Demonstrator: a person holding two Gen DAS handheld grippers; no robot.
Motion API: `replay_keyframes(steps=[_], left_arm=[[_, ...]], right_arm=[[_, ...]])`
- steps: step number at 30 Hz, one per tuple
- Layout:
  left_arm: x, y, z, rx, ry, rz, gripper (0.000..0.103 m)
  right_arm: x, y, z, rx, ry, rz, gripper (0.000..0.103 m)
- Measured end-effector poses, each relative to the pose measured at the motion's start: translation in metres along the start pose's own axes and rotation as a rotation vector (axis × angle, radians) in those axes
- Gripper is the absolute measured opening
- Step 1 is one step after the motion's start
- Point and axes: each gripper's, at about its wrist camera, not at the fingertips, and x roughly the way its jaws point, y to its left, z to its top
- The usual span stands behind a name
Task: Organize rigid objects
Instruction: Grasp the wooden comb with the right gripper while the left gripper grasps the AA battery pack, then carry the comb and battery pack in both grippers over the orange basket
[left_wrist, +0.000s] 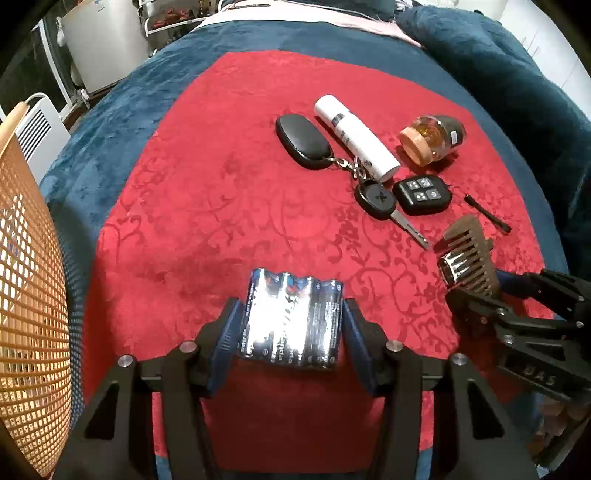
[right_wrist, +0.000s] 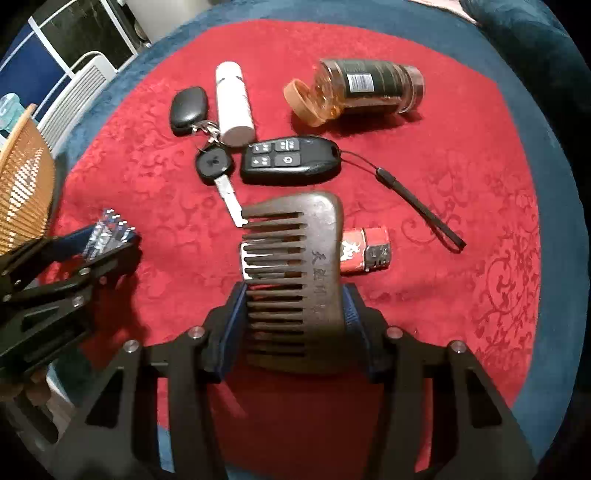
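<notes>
My left gripper (left_wrist: 291, 325) is shut on a shrink-wrapped pack of batteries (left_wrist: 291, 317) and holds it above the red cloth (left_wrist: 207, 206). My right gripper (right_wrist: 295, 306) is shut on a dark wooden comb (right_wrist: 295, 266), held over a red lighter (right_wrist: 365, 249) that lies on the cloth. The right gripper with the comb (left_wrist: 472, 254) shows at the right of the left wrist view. The left gripper with the batteries (right_wrist: 110, 230) shows at the left of the right wrist view.
An orange mesh basket (left_wrist: 29, 295) stands at the left edge. On the cloth lie a black key fob with a car key (right_wrist: 214, 166), a remote with a strap (right_wrist: 291, 158), a white tube (right_wrist: 232, 105) and an amber jar on its side (right_wrist: 362, 90).
</notes>
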Motion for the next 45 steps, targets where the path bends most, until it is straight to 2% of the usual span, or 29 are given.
replay_keyframes(steps=[10, 18, 29, 40, 45], left_arm=[[-0.03, 0.004, -0.006, -0.047, -0.023, 0.006, 0.055], [-0.068, 0.005, -0.007, -0.061, -0.093, -0.006, 0.055], [-0.107, 0.023, -0.012, -0.116, -0.157, 0.011, 0.055], [-0.159, 0.047, -0.012, -0.177, -0.267, 0.008, 0.055], [-0.169, 0.068, -0.015, -0.226, -0.288, 0.023, 0.055]], right_arm=[[-0.038, -0.015, -0.002, 0.088, -0.023, 0.147, 0.051], [-0.064, -0.006, -0.004, 0.044, -0.07, 0.167, 0.05], [-0.079, 0.03, 0.006, -0.003, -0.107, 0.18, 0.05], [-0.108, 0.077, 0.024, -0.086, -0.173, 0.244, 0.05], [-0.115, 0.1, 0.031, -0.128, -0.19, 0.264, 0.05]])
